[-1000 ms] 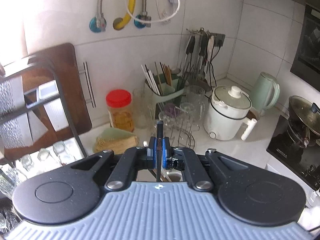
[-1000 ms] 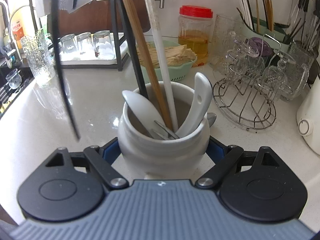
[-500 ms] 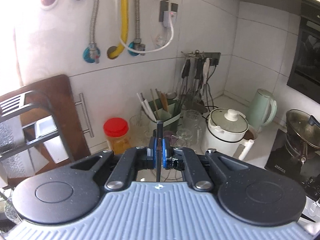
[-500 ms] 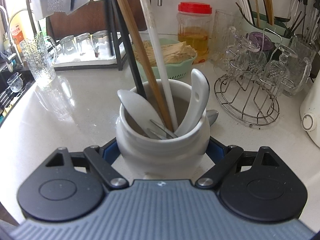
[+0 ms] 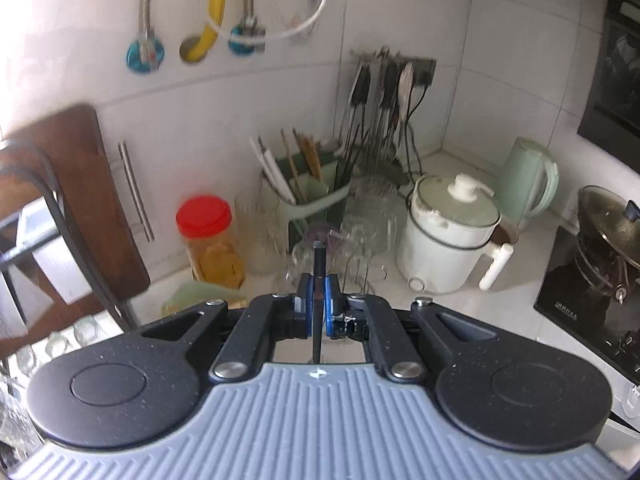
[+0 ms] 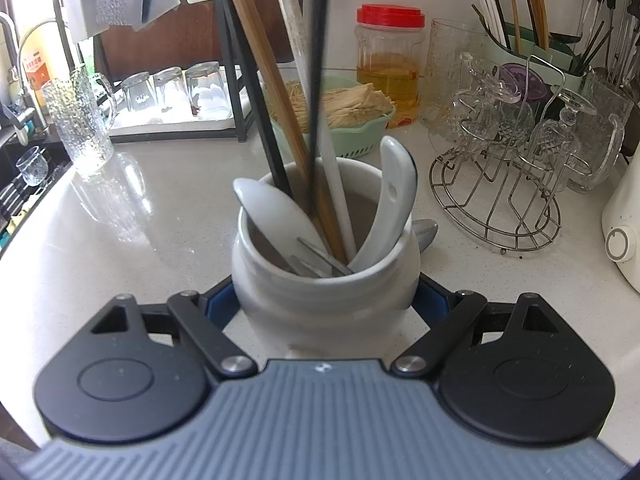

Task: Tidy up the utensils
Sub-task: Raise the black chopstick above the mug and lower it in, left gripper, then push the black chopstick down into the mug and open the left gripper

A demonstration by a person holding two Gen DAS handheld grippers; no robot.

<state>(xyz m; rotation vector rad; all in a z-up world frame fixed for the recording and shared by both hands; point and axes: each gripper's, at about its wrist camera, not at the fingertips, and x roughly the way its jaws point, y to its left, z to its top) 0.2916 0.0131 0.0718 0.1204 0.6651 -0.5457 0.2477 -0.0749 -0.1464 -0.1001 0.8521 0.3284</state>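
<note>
Left wrist view: the left gripper [image 5: 317, 311] pinches a black chopstick [image 5: 319, 268] upright between its blue pads. The right gripper [image 6: 326, 300] clamps the white ceramic utensil jar [image 6: 326, 300], where that chopstick's tip [image 6: 316, 80] dips among spoons [image 6: 394, 208].

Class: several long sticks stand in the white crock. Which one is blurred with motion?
The thin black stick, blurred, entering the white crock from above beside the brown stick, the white stick and another, sharp black one.

home kitchen: tiled wall, kettle [image 5: 527, 181], probably a stove [image 5: 592, 280], hanging utensils [image 5: 380, 108].
</note>
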